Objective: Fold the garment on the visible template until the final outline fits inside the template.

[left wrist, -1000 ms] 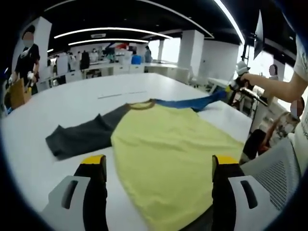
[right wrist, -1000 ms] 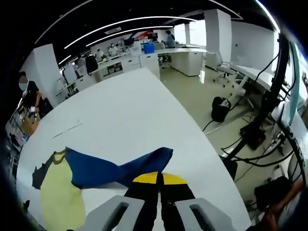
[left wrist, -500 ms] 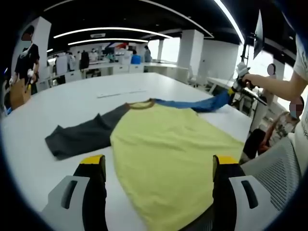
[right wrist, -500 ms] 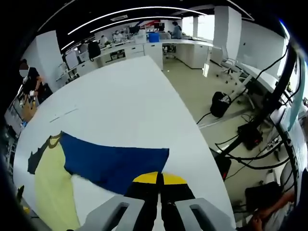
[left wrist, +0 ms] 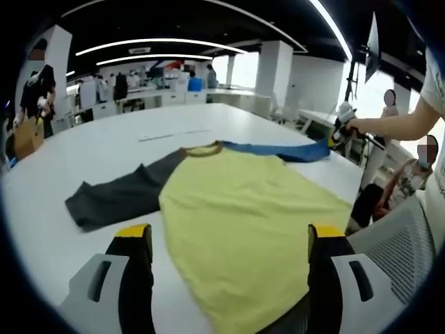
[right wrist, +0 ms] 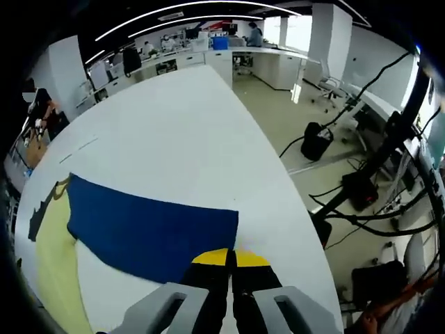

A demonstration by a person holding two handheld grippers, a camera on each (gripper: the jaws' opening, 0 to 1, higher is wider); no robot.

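Lying flat on the white surface (left wrist: 83,149), the garment (left wrist: 243,209) is a long-sleeved shirt with a yellow body, a brownish collar (left wrist: 201,149), one dark grey sleeve (left wrist: 118,198) and one blue sleeve (left wrist: 278,149). In the left gripper view the grey sleeve stretches off to the left of the body and rests on the surface, while the blue sleeve runs away to the right, pulled out straight toward the far edge. The left gripper (left wrist: 229,236) hovers low over the near hem of the shirt with its yellow-tipped fingers (left wrist: 135,233) spread wide, nothing between them; the yellow cloth lies in the gap beyond them. At the far right of that view the right gripper (left wrist: 339,129) sits at the end of the blue sleeve, held by a person's hand (left wrist: 351,125), with the bare forearm reaching in from the right edge. A grey mesh chair (left wrist: 400,250) stands at the lower right, beside the surface.

In the right gripper view the blue sleeve (right wrist: 149,226) spreads as a broad band across the surface from the yellow body (right wrist: 55,271) at the left to the right gripper (right wrist: 227,259) at the bottom centre. Its fingers (right wrist: 212,259) are pressed together, pinching the cuff end of that sleeve. To the right of the surface, the floor carries cables and a dark bag (right wrist: 316,149).
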